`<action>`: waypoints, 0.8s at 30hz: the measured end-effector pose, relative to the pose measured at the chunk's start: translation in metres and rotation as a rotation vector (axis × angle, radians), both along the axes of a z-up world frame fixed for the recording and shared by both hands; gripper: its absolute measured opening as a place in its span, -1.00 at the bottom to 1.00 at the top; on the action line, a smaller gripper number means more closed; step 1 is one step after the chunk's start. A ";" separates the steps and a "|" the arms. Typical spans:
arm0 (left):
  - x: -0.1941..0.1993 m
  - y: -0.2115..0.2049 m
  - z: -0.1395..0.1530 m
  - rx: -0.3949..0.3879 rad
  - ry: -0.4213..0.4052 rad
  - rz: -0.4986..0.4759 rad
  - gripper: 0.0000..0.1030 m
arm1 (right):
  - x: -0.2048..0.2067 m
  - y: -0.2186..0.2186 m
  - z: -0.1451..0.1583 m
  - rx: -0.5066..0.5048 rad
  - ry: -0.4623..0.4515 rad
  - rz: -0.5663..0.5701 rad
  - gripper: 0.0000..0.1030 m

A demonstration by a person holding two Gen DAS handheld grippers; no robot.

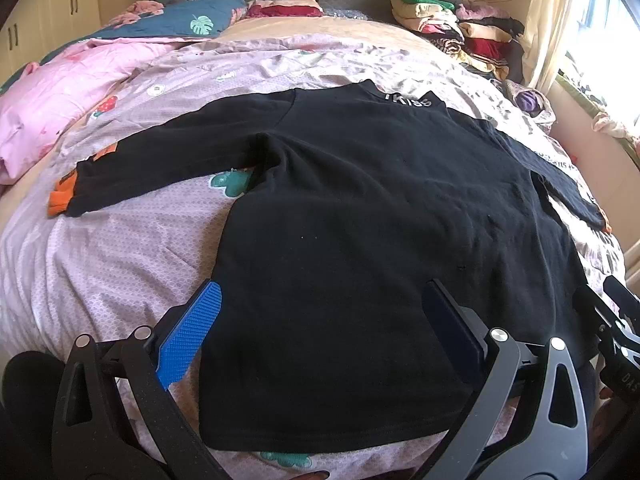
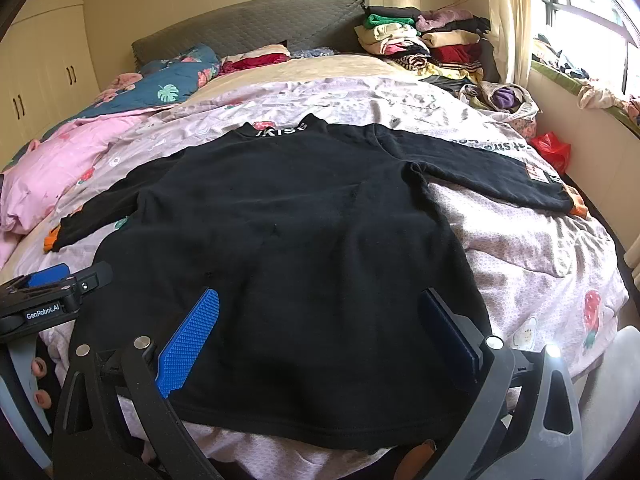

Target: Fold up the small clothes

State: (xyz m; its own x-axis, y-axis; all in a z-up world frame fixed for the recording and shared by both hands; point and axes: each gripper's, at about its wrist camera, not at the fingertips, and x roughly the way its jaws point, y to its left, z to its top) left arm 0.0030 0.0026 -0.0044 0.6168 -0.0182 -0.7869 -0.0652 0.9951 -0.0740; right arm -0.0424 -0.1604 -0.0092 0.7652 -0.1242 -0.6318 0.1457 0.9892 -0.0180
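A black long-sleeved top lies flat on the bed, collar with white lettering at the far end, both sleeves spread out, orange cuffs. My left gripper hovers open over the hem's left part, its blue pads wide apart with nothing between them. My right gripper is open above the hem's right part, and its blue pad shows clearly. The left gripper's body appears at the left edge of the right wrist view.
A pink patterned bed cover lies under the top. Pink and blue quilts are bunched at the left. A stack of folded clothes sits at the far right by the headboard. Window and curtain are on the right.
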 end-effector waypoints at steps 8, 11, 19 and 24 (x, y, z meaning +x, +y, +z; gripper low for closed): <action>0.000 -0.001 -0.001 -0.003 -0.001 -0.003 0.83 | 0.000 0.000 0.000 0.002 -0.001 0.003 0.92; 0.000 -0.001 -0.001 -0.002 0.001 -0.004 0.83 | 0.001 0.000 0.000 0.003 0.001 0.005 0.92; 0.012 -0.001 0.000 -0.019 0.013 -0.018 0.83 | 0.012 0.000 0.003 0.015 0.014 -0.006 0.92; 0.029 -0.002 0.004 -0.020 0.018 -0.026 0.83 | 0.027 0.000 0.011 0.028 0.009 -0.011 0.92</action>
State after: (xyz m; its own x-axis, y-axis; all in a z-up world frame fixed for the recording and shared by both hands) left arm 0.0321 0.0003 -0.0001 0.6017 -0.0494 -0.7972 -0.0410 0.9949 -0.0926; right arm -0.0154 -0.1606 0.0018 0.7581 -0.1147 -0.6419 0.1565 0.9876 0.0084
